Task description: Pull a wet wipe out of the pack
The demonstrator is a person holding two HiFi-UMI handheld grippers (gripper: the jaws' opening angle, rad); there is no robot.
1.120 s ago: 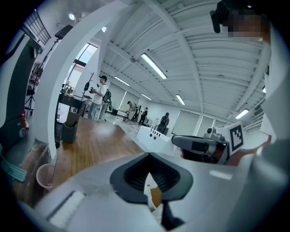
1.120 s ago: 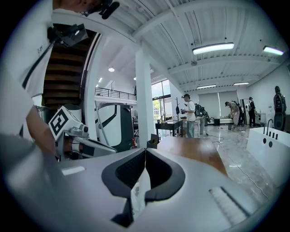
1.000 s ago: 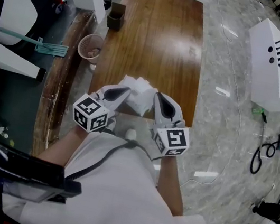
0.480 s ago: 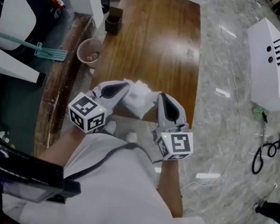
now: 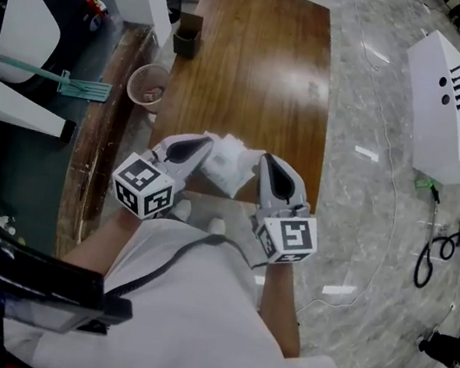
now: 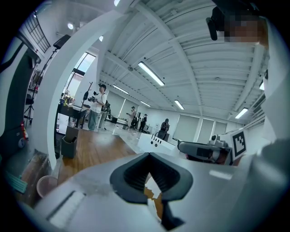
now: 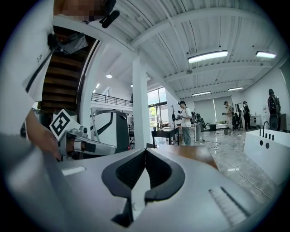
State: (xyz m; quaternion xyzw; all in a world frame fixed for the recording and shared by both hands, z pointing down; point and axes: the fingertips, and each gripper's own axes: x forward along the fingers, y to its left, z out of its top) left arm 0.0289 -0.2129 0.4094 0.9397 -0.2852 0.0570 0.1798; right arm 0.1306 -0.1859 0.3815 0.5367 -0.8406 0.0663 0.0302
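A crumpled white wipe bundle (image 5: 230,163) hangs over the near edge of the wooden table (image 5: 260,61). I cannot tell pack from wipe within it. My left gripper (image 5: 209,146) grips its left side and my right gripper (image 5: 262,158) grips its right side. In the left gripper view the left gripper (image 6: 148,157) has its dark pads closed, with a scrap of white wipe bundle (image 6: 151,186) showing below them. In the right gripper view the right gripper (image 7: 145,152) is closed on a white sheet of the wipe bundle (image 7: 139,181).
A small dark box (image 5: 188,29) stands at the table's far left edge. On the floor to the left are a pinkish bin (image 5: 147,85) and a green-handled tool (image 5: 64,77). A white cabinet (image 5: 447,102) and cables (image 5: 428,251) lie to the right. People stand far off.
A second ago the two grippers sat slightly closer together; they have drawn a little apart with the bundle between them. Nothing has visibly changed over the last half second.
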